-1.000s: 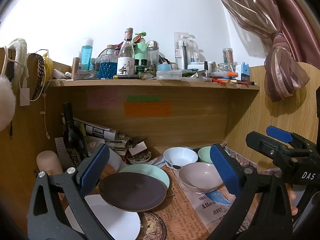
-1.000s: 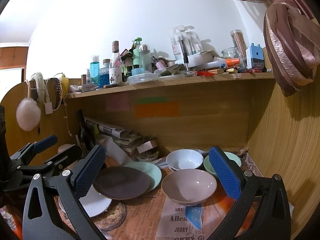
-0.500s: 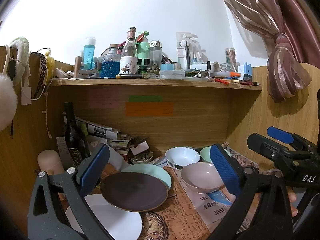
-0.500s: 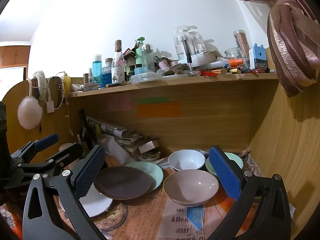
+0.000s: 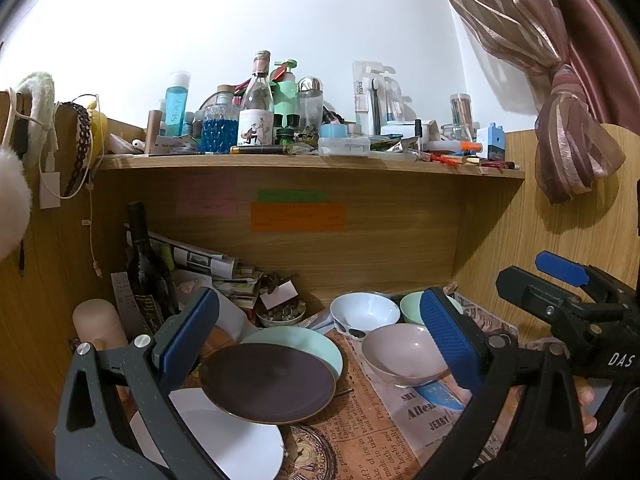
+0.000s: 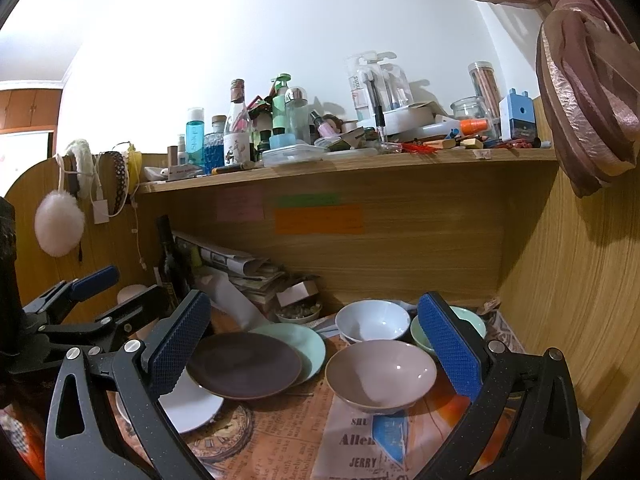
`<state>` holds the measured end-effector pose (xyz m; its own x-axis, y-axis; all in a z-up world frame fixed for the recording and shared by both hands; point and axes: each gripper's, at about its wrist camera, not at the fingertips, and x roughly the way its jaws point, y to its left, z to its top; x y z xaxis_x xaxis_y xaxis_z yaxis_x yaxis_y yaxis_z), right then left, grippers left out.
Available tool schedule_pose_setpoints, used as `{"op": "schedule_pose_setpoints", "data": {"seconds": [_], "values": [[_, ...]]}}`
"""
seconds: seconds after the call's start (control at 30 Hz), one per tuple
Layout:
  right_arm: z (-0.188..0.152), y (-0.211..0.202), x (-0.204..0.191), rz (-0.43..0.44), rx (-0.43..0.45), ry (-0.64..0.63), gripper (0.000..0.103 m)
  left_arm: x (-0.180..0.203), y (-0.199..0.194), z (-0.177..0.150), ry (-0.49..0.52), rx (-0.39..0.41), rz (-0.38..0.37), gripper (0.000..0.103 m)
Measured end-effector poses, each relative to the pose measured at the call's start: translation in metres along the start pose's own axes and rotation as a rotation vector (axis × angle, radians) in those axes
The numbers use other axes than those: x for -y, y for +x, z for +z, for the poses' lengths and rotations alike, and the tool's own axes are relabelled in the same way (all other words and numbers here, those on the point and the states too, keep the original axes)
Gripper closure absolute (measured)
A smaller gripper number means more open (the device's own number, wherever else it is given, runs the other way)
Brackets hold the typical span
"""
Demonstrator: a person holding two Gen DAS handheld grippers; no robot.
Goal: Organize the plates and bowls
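On the newspaper-covered desk a dark brown plate overlaps a mint plate and a white plate. To the right stand a pink bowl, a white bowl and a mint bowl. My left gripper is open and empty above the plates. My right gripper is open and empty, near the pink bowl; it also shows in the left wrist view.
A dark wine bottle, rolled newspapers and a small dish of trinkets crowd the back left. A cluttered shelf overhangs the desk. Wooden walls close in left and right. A curtain hangs at the right.
Both views have shifted slightly; the grippers drifted a little, staying open. The dishes have not moved.
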<state>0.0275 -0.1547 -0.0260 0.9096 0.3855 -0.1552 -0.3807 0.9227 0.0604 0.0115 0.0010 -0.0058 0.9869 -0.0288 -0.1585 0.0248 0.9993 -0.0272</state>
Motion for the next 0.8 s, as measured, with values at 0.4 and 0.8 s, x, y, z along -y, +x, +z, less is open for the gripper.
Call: {"op": "schedule_pose_setpoints", "data": {"seconds": [0.4,0.8], "values": [[0.0,0.001,0.0,0.002,-0.005,-0.003,0.0,0.0,0.004,0.0,0.003,-0.005,0.001,0.001],[-0.006,0.015,-0.007,0.021,-0.034,-0.016,0.0,-0.012,0.012,-0.006,-0.006,-0.025,0.022,0.001]]}}
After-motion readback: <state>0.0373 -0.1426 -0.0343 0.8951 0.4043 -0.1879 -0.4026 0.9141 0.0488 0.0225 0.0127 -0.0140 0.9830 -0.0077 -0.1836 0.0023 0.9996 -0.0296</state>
